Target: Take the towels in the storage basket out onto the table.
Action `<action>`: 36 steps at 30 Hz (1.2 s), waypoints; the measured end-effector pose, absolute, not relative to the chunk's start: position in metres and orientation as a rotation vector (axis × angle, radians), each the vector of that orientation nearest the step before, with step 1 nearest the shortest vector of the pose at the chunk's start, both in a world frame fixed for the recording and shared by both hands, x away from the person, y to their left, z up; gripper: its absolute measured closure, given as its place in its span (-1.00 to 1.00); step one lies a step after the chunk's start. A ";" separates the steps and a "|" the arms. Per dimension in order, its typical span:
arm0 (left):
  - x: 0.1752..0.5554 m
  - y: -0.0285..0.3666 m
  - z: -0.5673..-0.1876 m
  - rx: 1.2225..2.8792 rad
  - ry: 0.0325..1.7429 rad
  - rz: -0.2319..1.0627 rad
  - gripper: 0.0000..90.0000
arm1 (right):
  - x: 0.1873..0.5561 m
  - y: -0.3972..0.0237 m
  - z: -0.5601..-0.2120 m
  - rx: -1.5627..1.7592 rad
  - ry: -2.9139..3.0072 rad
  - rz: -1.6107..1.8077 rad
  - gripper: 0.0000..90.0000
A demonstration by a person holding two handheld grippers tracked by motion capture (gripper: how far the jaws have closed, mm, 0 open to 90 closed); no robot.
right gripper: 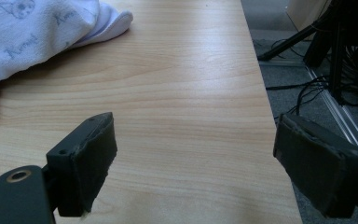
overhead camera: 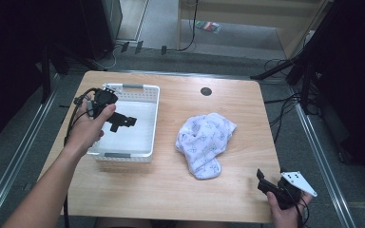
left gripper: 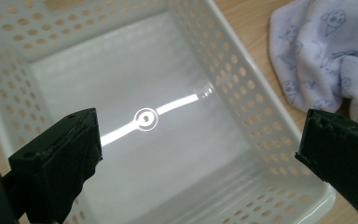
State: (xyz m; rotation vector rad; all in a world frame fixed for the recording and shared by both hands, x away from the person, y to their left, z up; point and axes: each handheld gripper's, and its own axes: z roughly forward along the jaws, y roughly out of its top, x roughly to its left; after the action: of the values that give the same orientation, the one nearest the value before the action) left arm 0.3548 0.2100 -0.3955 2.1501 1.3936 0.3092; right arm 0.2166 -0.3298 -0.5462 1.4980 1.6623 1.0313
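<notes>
**Left gripper over the basket, right gripper at the near right corner**

I hold my left gripper point(overhead camera: 123, 121) above the white perforated plastic basket point(overhead camera: 155, 114), which sits on the left half of the wooden table point(overhead camera: 171, 190), its far end close to the table's far edge. My left hand point(overhead camera: 88, 128) is over the basket's left rim, and the jaws point across the inside toward the table's right edge. In the left gripper view the left gripper point(left gripper: 200, 154) has its jaws spread wide with nothing between them; below them I see the basket point(left gripper: 242, 93) with its smooth bottom catching a bright streak of light, and nothing lying in it.

A crumpled white cloth point(overhead camera: 204, 142) with a small pale blue print lies on the table just right of the basket, apart from it, about midway between the far and near edges. In the left gripper view the cloth point(left gripper: 317, 51) shows past the basket's wall.

My right gripper point(overhead camera: 271, 186) is at the table's near right corner, held in my right hand point(overhead camera: 287, 213), with the grey three-cornered plate on top. In the right gripper view the right gripper point(right gripper: 193, 158) also has its jaws spread wide, empty, over bare wood near the right edge, with the cloth point(right gripper: 32, 32) well ahead of them. A small dark round fitting point(overhead camera: 206, 91) sits in the tabletop near the far edge.
</notes>
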 end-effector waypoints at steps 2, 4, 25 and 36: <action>0.351 0.222 -0.396 2.138 1.408 0.316 -1.00 | 0.217 -0.330 -0.546 1.498 1.663 1.030 -0.71; 0.347 0.231 -0.396 2.125 1.425 0.325 -1.00 | 0.217 -0.330 -0.546 1.498 1.663 1.028 -0.70; 0.300 0.312 -0.425 1.996 1.554 0.381 -1.00 | 0.217 -0.330 -0.546 1.506 1.663 1.028 -0.70; 0.272 0.330 -0.450 1.910 1.554 0.402 -1.00 | 0.217 -0.330 -0.546 1.507 1.665 1.023 -0.70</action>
State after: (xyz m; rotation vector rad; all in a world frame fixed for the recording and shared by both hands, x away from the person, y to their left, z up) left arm 0.2715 0.3295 -0.4501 1.9104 1.5537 0.4021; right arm 0.2172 -0.3299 -0.5462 1.5074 1.6652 1.0227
